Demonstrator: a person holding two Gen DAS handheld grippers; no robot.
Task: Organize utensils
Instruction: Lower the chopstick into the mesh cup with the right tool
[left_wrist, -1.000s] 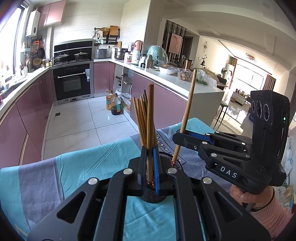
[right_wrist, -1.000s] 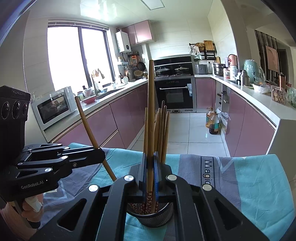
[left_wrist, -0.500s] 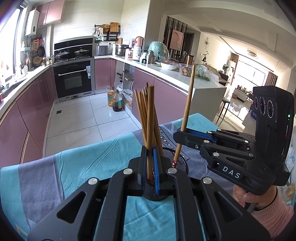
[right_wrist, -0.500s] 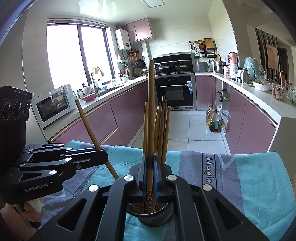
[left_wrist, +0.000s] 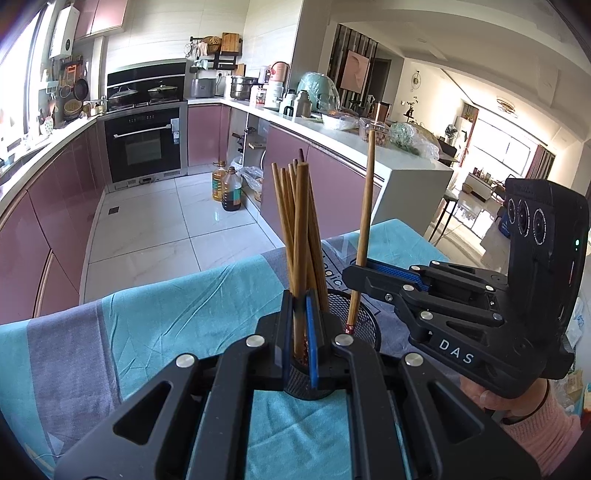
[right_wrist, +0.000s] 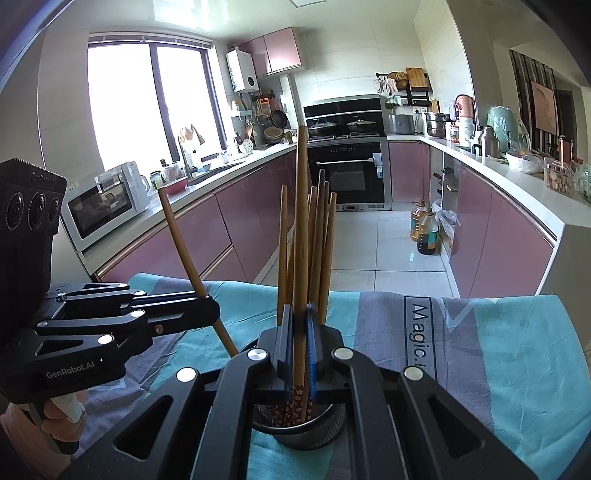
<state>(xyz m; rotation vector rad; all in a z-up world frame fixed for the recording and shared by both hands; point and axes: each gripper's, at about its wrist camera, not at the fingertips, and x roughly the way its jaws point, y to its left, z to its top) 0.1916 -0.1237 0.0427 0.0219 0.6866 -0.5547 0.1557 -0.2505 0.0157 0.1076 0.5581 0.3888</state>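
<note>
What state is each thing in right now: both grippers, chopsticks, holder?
left gripper: jaws shut on one chopstick, upright, tip down in the holder
right gripper: jaws shut on another chopstick, upright, over the holder
mesh holder: upright on the cloth
loose chopsticks: standing in the holder, leaning

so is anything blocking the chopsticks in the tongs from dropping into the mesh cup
Nothing visible blocks them. The left tongs chopstick already sits inside the mesh cup, among the bundle. The right tongs chopstick has its patterned tip at the cup's open rim.
</note>
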